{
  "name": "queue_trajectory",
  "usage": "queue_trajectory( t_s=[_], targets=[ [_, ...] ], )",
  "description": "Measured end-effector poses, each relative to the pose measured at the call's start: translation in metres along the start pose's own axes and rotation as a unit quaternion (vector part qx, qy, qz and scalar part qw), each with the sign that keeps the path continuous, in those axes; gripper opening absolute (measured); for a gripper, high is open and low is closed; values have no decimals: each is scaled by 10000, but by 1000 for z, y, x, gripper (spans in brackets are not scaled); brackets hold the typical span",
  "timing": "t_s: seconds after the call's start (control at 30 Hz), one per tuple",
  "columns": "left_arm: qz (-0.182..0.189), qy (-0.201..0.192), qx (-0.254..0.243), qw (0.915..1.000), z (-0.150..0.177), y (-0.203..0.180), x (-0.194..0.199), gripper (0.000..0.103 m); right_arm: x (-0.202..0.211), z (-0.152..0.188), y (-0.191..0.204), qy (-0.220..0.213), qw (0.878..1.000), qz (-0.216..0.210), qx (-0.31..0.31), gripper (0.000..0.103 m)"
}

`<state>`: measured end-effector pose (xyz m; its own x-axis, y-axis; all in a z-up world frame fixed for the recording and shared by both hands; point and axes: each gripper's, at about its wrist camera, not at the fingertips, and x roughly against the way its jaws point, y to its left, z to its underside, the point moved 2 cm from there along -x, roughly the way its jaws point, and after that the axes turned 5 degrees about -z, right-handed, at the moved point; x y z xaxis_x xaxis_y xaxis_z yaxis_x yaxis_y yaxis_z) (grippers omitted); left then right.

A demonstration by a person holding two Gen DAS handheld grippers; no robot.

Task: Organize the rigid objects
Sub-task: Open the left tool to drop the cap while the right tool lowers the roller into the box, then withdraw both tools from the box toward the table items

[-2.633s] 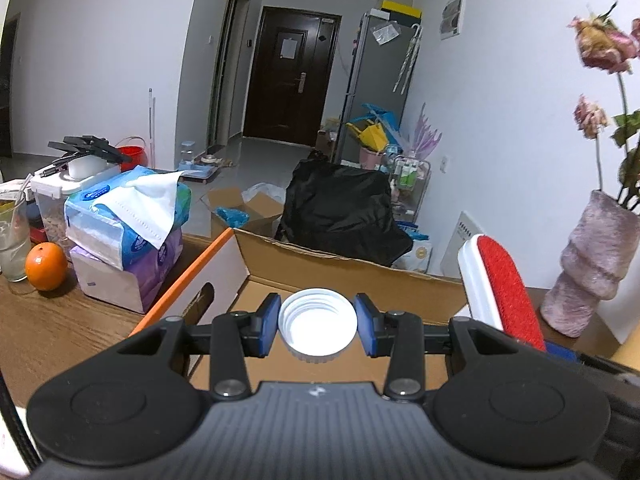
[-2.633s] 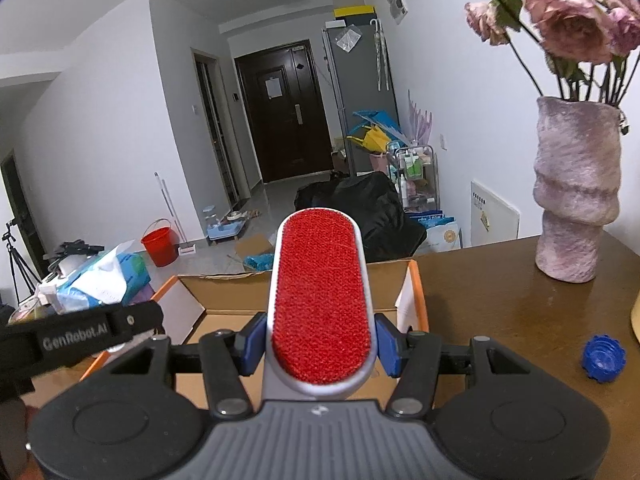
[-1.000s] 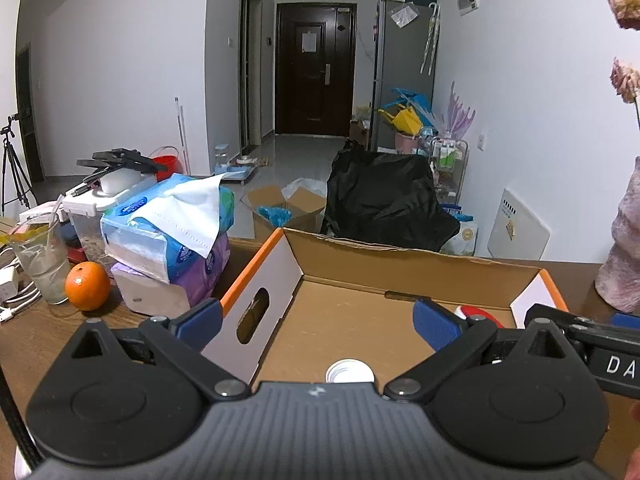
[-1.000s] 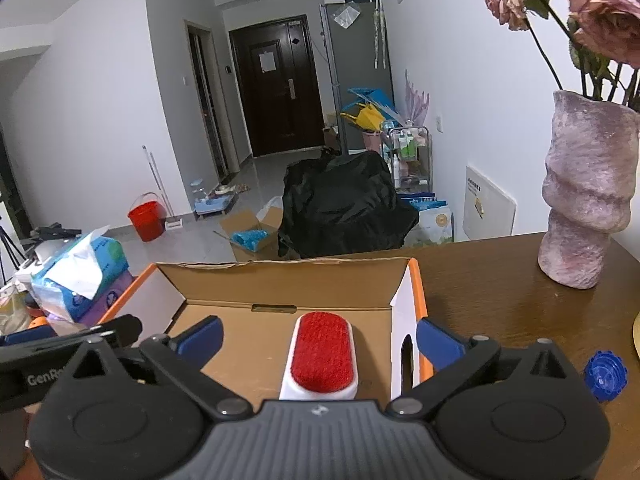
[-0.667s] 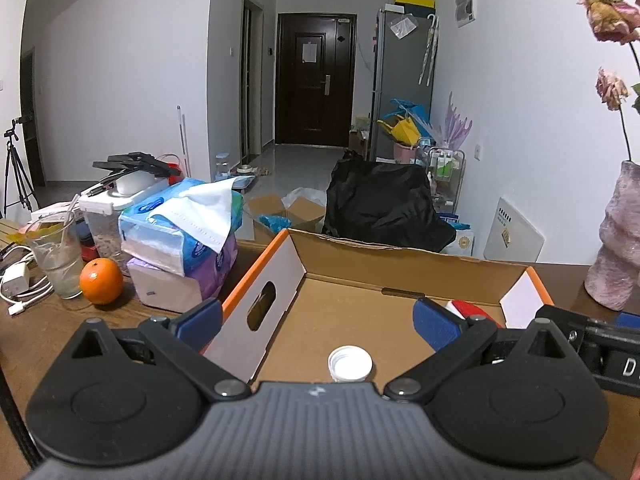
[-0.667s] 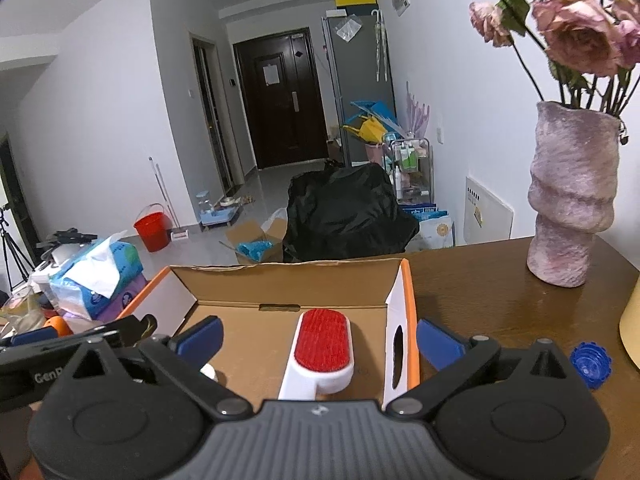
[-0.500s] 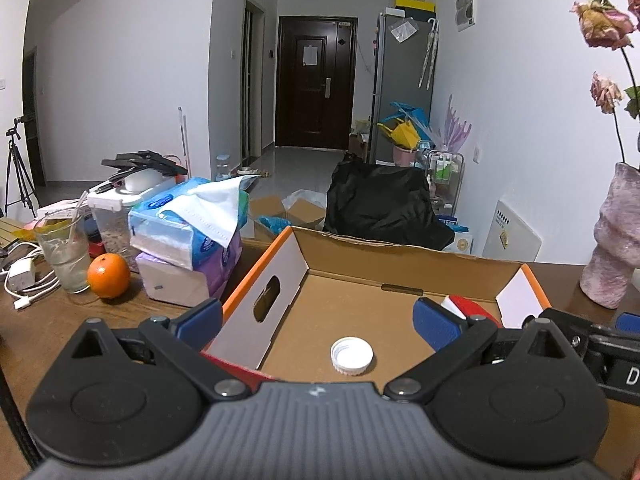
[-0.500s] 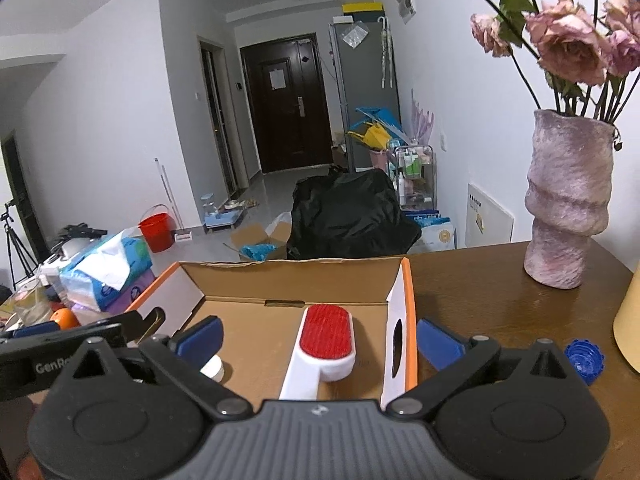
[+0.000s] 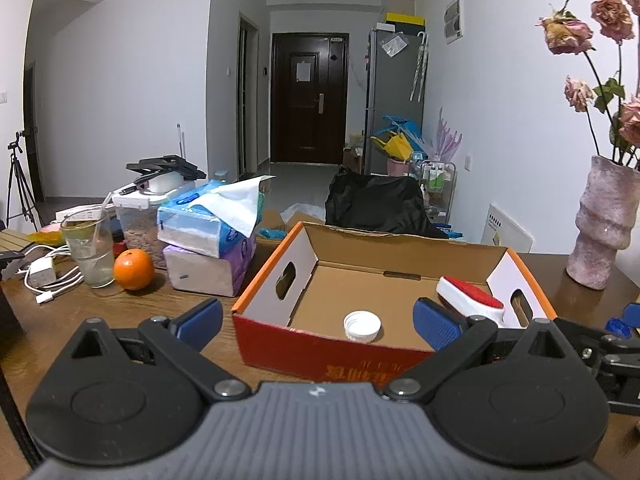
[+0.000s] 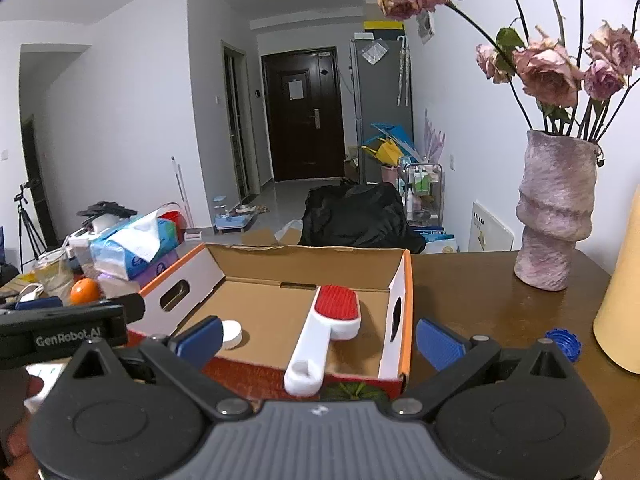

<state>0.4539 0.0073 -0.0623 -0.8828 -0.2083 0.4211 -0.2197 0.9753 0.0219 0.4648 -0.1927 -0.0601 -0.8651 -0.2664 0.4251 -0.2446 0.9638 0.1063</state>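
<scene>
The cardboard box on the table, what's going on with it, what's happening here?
A person is tidying hard items into the cardboard box with a hand-held gripper in each hand. A white cap lies on the box floor, and a red-faced lint brush lies beside it, its handle resting over the front wall. The left hand-held gripper and right hand-held gripper are both open and empty. A blue cap sits on the table outside the box.
</scene>
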Motion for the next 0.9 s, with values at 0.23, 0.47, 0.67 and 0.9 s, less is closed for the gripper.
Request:
queue_trajectory(
  t_s=[0.23,0.47,0.67,0.9],
  targets=[
    [-20,-17,-53,10000,14,12,22,103,27,15,7,-20,9999,-42,138,103],
    [-35,-88,-139,9999,31,26,44,103,48,31,13,-115,9998,-45,154,103],
    [-14,-20,-106,9999,46,41,61,103,63,49,24,-155,9996,-119,211,103],
    [45,83,-113,9999,63,54,76,103,71,75,39,39,9993,-202,310,103]
  ],
)
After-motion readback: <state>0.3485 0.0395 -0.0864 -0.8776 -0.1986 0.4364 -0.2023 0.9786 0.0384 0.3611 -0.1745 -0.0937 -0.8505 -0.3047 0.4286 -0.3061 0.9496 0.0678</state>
